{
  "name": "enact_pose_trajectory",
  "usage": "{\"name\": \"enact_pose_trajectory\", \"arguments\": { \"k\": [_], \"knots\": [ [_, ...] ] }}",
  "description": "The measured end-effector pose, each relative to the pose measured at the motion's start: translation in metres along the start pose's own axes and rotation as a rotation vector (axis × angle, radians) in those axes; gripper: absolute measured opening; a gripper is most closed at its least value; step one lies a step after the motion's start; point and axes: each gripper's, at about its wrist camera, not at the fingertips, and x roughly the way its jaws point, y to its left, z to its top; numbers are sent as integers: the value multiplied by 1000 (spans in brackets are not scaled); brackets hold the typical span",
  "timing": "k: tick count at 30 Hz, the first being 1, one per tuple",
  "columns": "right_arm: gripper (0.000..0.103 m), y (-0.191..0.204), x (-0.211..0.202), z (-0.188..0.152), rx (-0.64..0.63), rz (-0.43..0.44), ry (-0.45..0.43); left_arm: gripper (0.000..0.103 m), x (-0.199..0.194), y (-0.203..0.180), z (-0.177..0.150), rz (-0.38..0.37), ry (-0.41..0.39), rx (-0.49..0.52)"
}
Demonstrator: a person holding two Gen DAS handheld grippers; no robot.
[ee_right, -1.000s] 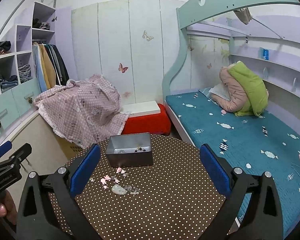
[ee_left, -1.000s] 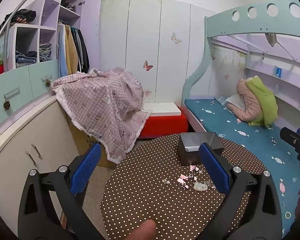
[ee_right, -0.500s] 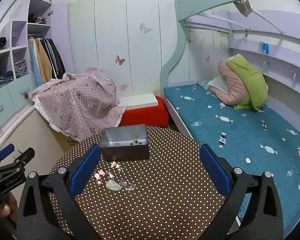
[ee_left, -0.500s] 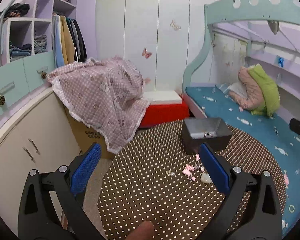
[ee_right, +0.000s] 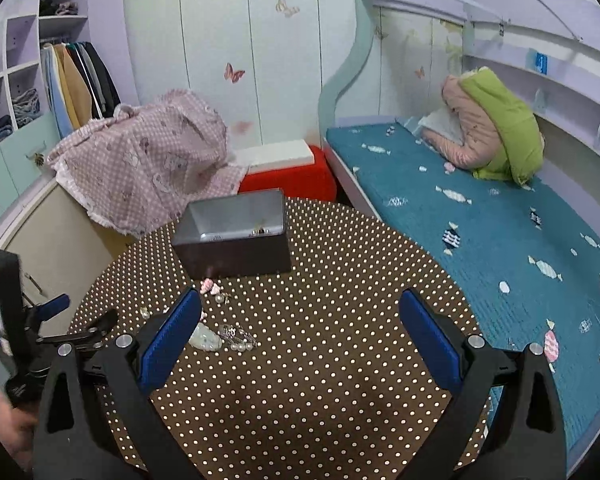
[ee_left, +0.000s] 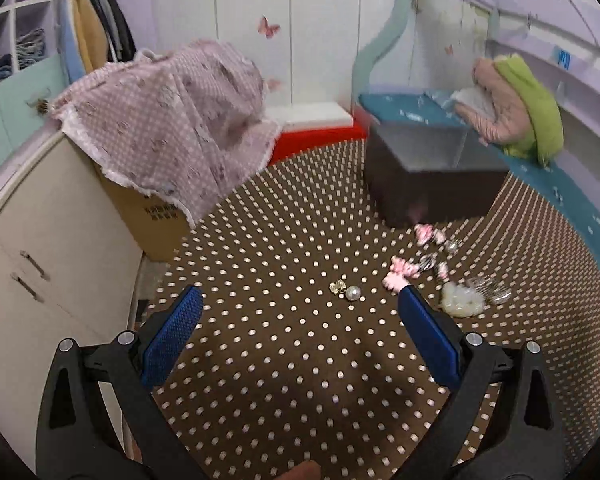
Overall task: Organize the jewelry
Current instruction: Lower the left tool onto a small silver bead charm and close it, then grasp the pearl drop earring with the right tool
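Observation:
A dark metal box [ee_left: 432, 168] [ee_right: 236, 236] stands on the round brown polka-dot table [ee_left: 280, 380] [ee_right: 320, 360]. Loose jewelry lies before it: a pearl [ee_left: 353, 293] with a gold earring [ee_left: 338, 287], pink pieces [ee_left: 404, 270] [ee_right: 211, 287], a pale shell-like piece [ee_left: 462, 304] [ee_right: 205, 338] and a pearl clip [ee_left: 490, 290] [ee_right: 238, 338]. A few items lie inside the box [ee_right: 260, 231]. My left gripper [ee_left: 300, 320] is open and empty, low over the table, just short of the pearl. My right gripper [ee_right: 300, 320] is open and empty; it hangs above the table to the right of the jewelry.
A pink checked cloth [ee_left: 172, 120] covers a cardboard box beside white cabinets [ee_left: 32, 264] on the left. A red stool [ee_right: 292, 176] stands behind the table. A blue bed [ee_right: 500, 232] with a pink-green jacket [ee_right: 492, 128] runs along the right.
Both grippers have moved forward and tilted down toward the table. The jewelry and the box look larger and closer. Both stay open and empty.

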Motion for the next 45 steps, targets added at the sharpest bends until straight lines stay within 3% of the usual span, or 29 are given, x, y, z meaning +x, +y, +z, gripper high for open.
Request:
{"name": "enact_pose_trajectory", "arguments": {
  "k": [6,7,8,12,15,17,20,25,36,37,41,45],
  "knots": [
    [95,1,17,-6,-6,13,51,96,46,-2,-3,-18,84,-5],
    [95,2,20,-6,-9,16,59,91,50,-3,-3,-22,91,-5],
    [95,3,23,-7,-12,20,67,77,54,-3,-3,-29,106,-6],
    [95,5,31,-8,-14,25,88,66,61,-3,-1,-49,115,-15],
    [95,4,34,-8,-13,22,95,51,62,-4,3,-64,110,0],
    [95,3,35,-9,-10,21,98,32,59,-8,1,-84,104,8],
    [95,1,39,-8,-10,27,108,12,57,-6,0,-122,101,1],
    [95,3,50,-12,-31,55,147,11,54,-2,-1,-177,103,0],
    [95,16,95,-34,-136,138,297,11,15,17,-3,-193,52,-14],
    [93,20,99,-36,-162,140,303,11,11,18,-2,-195,46,-15],
    [65,35,113,-40,-242,153,330,11,-8,19,1,-198,17,-12],
    [61,47,117,-45,-318,160,314,11,-17,18,3,-204,2,-8]
  ]
}}
